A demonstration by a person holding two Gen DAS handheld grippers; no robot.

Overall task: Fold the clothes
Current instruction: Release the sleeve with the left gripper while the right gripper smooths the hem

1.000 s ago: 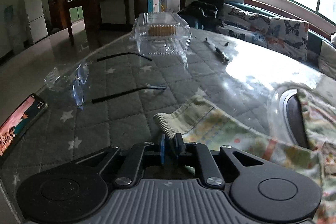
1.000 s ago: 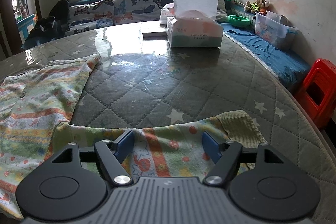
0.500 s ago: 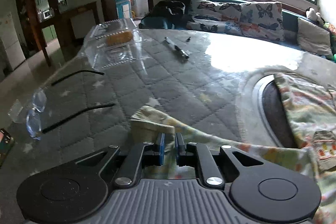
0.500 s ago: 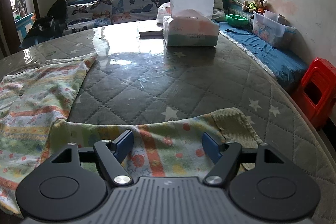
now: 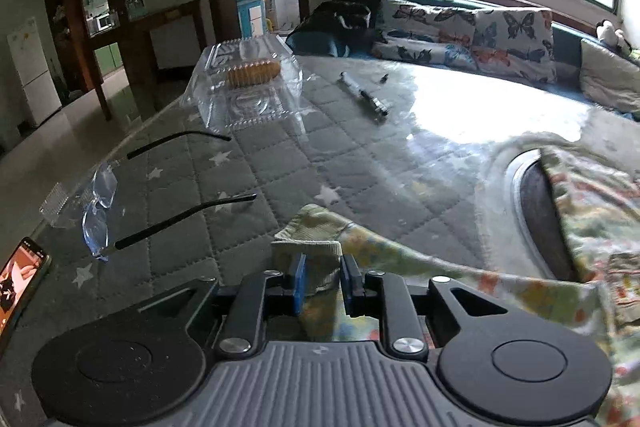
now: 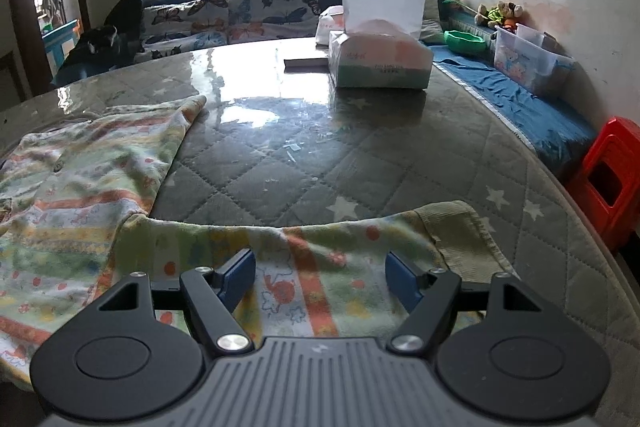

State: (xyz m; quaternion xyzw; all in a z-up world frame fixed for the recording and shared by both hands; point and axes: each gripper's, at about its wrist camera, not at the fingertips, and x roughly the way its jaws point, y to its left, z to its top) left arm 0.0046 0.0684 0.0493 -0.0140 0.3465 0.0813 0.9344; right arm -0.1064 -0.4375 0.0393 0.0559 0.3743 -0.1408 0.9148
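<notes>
A child's patterned garment with striped prints lies spread on the quilted table. Its left sleeve ends in a ribbed green cuff, folded over and lying between the fingers of my left gripper, whose jaws stand slightly apart around it. The right sleeve with its green cuff lies flat under my right gripper, which is wide open just above the cloth.
Glasses, a phone at the table's left edge, a clear plastic food box and a pen lie on the left side. A tissue box stands at the back right. A red stool stands beside the table.
The left gripper's jaws have opened a little around the cuff, which has folded over inward. The right gripper has stayed open and shifted slightly over the sleeve.
</notes>
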